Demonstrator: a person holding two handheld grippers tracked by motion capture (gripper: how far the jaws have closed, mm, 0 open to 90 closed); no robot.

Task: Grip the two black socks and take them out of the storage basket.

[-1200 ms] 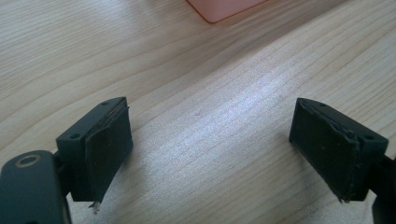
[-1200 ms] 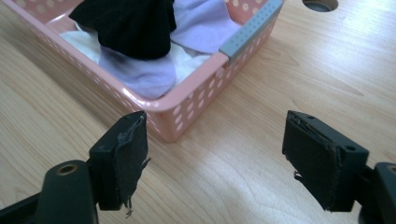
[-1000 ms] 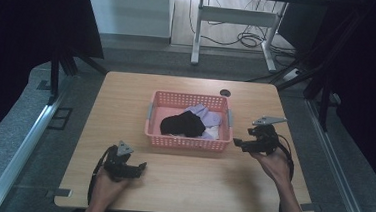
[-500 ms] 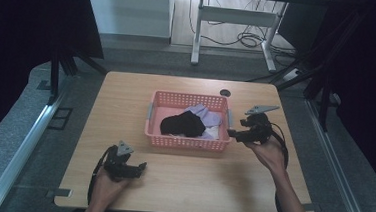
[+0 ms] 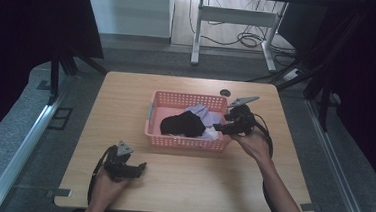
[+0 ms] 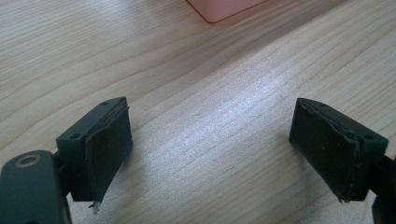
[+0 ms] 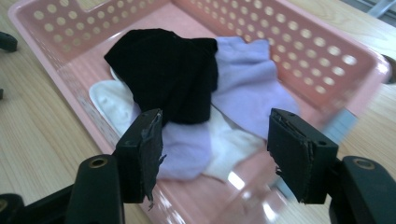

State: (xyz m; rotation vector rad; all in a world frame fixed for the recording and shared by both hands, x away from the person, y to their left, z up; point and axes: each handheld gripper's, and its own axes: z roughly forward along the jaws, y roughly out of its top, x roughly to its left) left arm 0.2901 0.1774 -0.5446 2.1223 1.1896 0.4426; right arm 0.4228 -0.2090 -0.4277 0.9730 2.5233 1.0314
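A pink perforated basket [image 5: 186,97] sits mid-table, holding a black cloth [image 5: 182,124], a lilac cloth [image 5: 201,112] and a white cloth [image 5: 209,133]. My right gripper [image 5: 220,128] hangs over the basket's right end, pointing in. In the right gripper view its jaws [image 7: 215,140] stand apart and have just been closing. Nothing is pressed between them. Below them lie the black cloth [image 7: 168,70], the lilac cloth [image 7: 252,93] and the white cloth [image 7: 112,102]. My left gripper [image 5: 139,169] rests near the front left, open [image 6: 210,144] over bare wood.
A small black round object [image 5: 225,92] lies on the table behind the basket. A corner of the basket [image 6: 224,7] shows at the top of the left gripper view. Beyond the table stand a white desk frame [image 5: 232,19] and floor cables; dark curtains flank both sides.
My right gripper has moved left from beside the basket to over its right end. The left hand has stayed where it was.
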